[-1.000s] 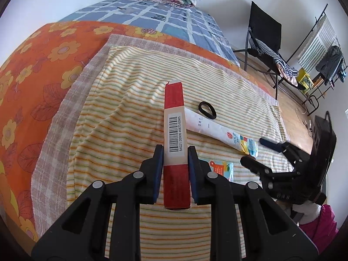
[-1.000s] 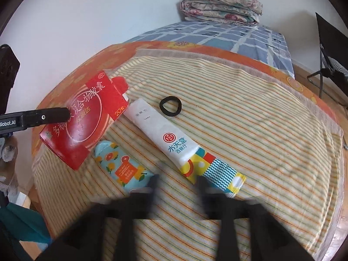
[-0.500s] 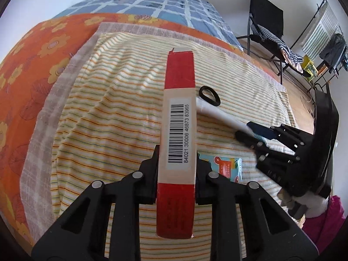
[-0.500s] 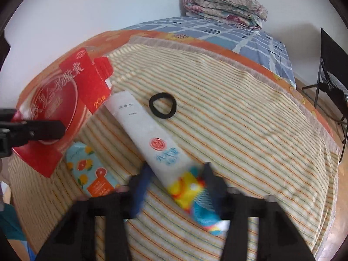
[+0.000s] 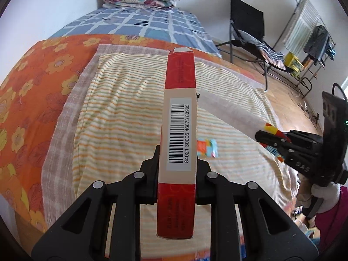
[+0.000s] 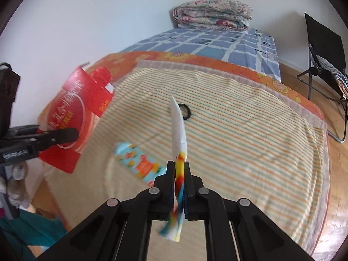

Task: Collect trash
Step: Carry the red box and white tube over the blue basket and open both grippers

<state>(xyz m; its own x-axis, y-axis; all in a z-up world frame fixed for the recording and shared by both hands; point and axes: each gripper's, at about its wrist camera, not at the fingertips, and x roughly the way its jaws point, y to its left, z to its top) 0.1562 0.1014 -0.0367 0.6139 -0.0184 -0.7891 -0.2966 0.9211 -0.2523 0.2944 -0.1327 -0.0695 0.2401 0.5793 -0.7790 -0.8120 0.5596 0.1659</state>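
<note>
A: So, what lies around on the bed (image 6: 250,100)?

B: A striped cloth (image 6: 250,143) covers its near end, over an orange flowered sheet (image 5: 32,91). A folded quilt (image 6: 213,14) sits at the far end on blue check. On the cloth, a black ring (image 6: 187,111) near the middle and a teal-and-orange packet (image 6: 139,163) toward the near edge. A black chair (image 5: 248,32) and a drying rack (image 5: 304,26) stand on the wood floor beyond the bed's right edge.

A: Anything blocking?

B: The box (image 5: 178,130) hides most of the ring in the left view; the wrapper (image 6: 178,130) crosses it in the right one.

A: Materials?

B: The box is flat red card with a cream side and a barcode. The wrapper is long, thin and limp: white paper with a bright printed end. The packet is blurred.

A: And the tools?

B: The left hand-held gripper (image 5: 177,169) is clenched on the box's narrow sides, holding it up off the cloth. The right hand-held gripper (image 6: 180,174) is pinched tight on the wrapper's coloured end, the white length sticking out above the cloth.
</note>
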